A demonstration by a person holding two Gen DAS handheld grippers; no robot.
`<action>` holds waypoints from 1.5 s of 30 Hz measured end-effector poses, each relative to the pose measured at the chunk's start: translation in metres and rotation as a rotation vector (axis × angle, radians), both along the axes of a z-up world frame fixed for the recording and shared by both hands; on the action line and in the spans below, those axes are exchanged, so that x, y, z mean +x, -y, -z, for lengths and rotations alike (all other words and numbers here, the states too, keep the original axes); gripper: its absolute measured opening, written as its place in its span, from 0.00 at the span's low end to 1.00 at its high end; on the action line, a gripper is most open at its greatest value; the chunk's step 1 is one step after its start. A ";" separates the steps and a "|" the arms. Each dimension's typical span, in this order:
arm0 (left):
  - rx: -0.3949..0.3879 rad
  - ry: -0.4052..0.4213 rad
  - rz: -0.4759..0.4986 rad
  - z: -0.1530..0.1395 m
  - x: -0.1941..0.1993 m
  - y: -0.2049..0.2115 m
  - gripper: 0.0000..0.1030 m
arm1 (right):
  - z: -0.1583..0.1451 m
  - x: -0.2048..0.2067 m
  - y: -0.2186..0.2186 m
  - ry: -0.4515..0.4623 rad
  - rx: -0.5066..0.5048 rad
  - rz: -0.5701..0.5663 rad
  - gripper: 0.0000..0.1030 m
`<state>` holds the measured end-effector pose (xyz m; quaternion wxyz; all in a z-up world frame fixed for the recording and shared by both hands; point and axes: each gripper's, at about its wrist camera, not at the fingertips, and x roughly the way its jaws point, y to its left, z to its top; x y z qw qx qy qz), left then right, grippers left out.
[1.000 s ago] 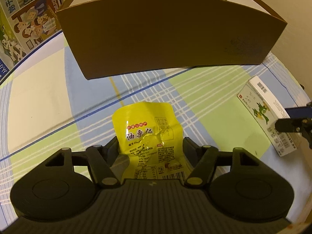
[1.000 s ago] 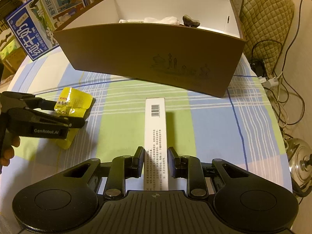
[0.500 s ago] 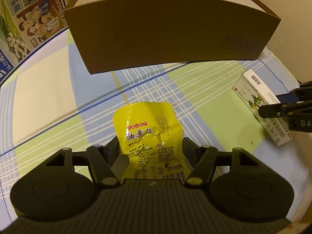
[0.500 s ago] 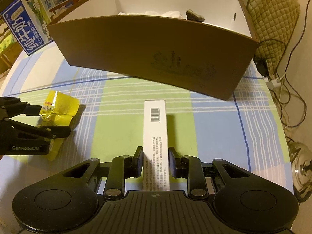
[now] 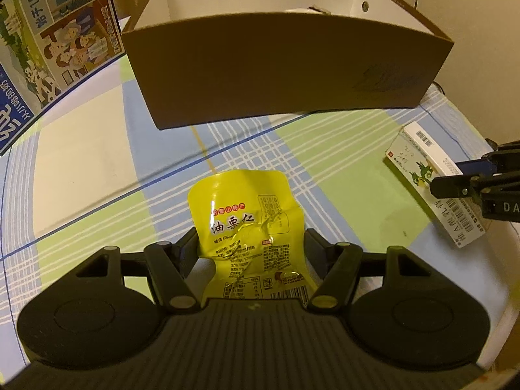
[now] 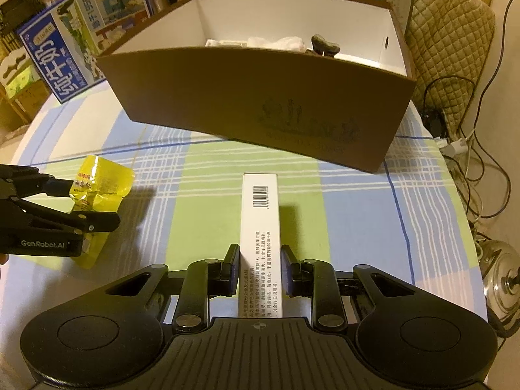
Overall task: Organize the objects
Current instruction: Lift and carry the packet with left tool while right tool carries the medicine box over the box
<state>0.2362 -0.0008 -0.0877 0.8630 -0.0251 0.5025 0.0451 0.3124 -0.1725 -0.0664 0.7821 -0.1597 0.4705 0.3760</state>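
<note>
Yellow foil, crinkled and printed with red and black characters: that is the flat snack pouch [image 5: 248, 227] my left gripper [image 5: 250, 247] pinches between its two black fingers, held in front of the open brown cardboard box [image 5: 286, 68] and on the near side of it. From the right wrist view the same pouch [image 6: 97, 191] sits between those fingers off to the left of the box, just above the checked cloth.

My right gripper [image 6: 260, 269] has its fingers pressed against the two long sides of a narrow white carton with a barcode and small black print [image 6: 260, 221]; the carton points straight toward the near wall of the box [image 6: 260, 104] and stops short of it. In the left wrist view this carton [image 5: 432, 185] lies to the right of the box's near corner, showing a green bird drawing on one face.

Inside the box, against its white far wall, lie some white wrapped items [image 6: 276, 44] and a small dark lump [image 6: 325, 47].

The box stands on a counter covered with a blue, green and cream plaid cloth [image 6: 357, 201]. Left of the box stands a large blue printed milk carton case [image 6: 65, 52]. Right of the box, past the counter edge, are a quilted cushion [image 6: 455, 39] and dark cables [image 6: 471, 123].
</note>
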 end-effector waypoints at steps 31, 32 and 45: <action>0.013 0.175 0.000 -0.069 -0.017 -0.001 0.62 | -0.059 -0.019 -0.008 0.068 0.147 -0.078 0.22; 0.015 0.182 0.000 -0.072 -0.015 -0.002 0.62 | -0.063 -0.018 -0.009 0.073 0.154 -0.081 0.22; 0.052 0.280 -0.003 -0.115 0.036 -0.018 0.62 | -0.106 0.027 -0.034 0.147 0.247 -0.087 0.22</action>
